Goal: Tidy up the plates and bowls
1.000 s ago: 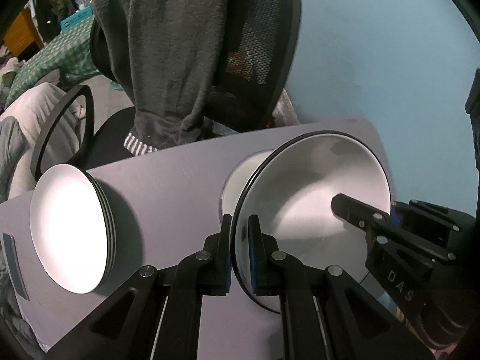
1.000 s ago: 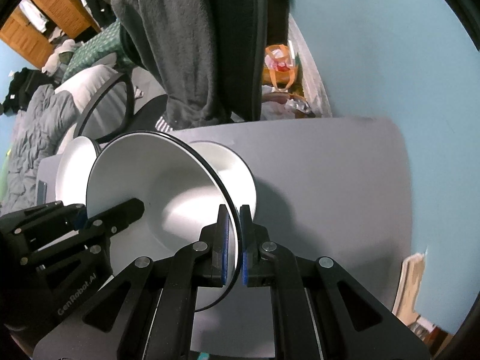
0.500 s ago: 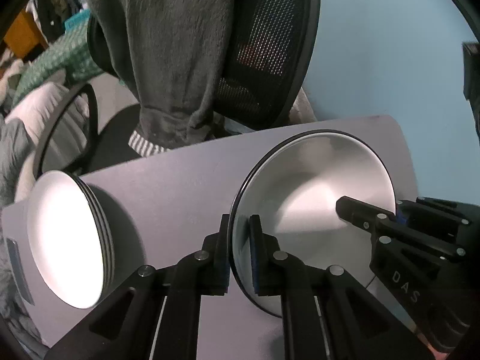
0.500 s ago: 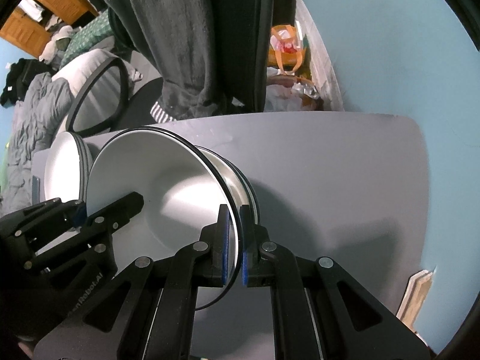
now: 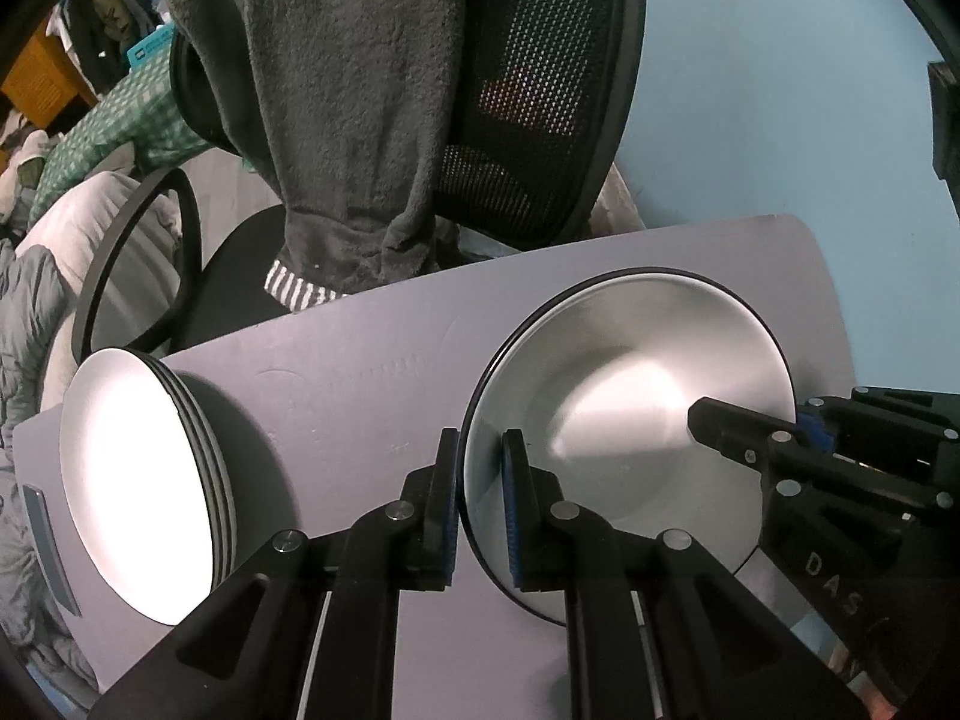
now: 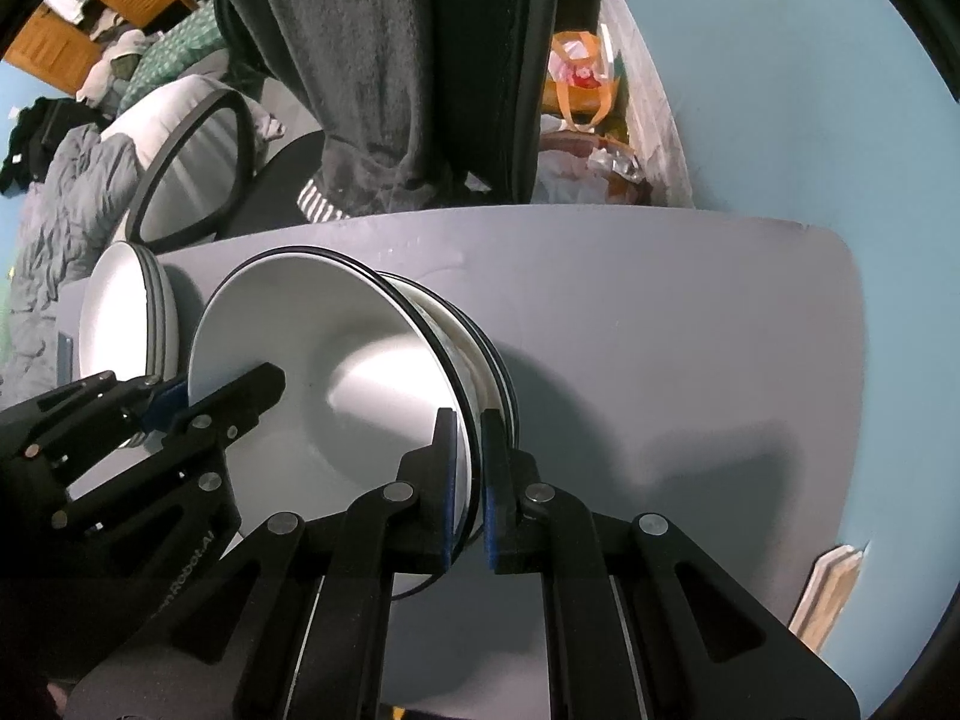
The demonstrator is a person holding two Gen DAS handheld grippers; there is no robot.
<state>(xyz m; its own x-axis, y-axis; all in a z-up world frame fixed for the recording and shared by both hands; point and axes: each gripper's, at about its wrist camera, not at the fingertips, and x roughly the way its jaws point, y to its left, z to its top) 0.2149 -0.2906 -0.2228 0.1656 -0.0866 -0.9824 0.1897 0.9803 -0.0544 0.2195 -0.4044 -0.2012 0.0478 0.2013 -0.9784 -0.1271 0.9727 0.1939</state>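
Note:
A white bowl (image 5: pixel 630 420) with a black rim is held between both grippers, over a grey table (image 5: pixel 360 372). My left gripper (image 5: pixel 480 480) is shut on its near-left rim. My right gripper (image 6: pixel 471 468) is shut on the opposite rim, and it shows in the left wrist view as the right gripper (image 5: pixel 798 420). In the right wrist view the bowl (image 6: pixel 336 372) rests nested in a stack of like bowls (image 6: pixel 492 360). A stack of white plates (image 5: pixel 126 480) lies at the table's left end.
A black mesh office chair (image 5: pixel 540 120) draped with a dark grey garment (image 5: pixel 348 108) stands behind the table. A blue wall (image 6: pixel 810 120) borders the right. Bedding (image 6: pixel 72 198) lies at the left. A flat grey device (image 5: pixel 51 546) sits at the table's left edge.
Both grippers sank with the bowl, and it has come down into the stack of bowls that showed behind it a second ago. The left jaws stand a touch wider.

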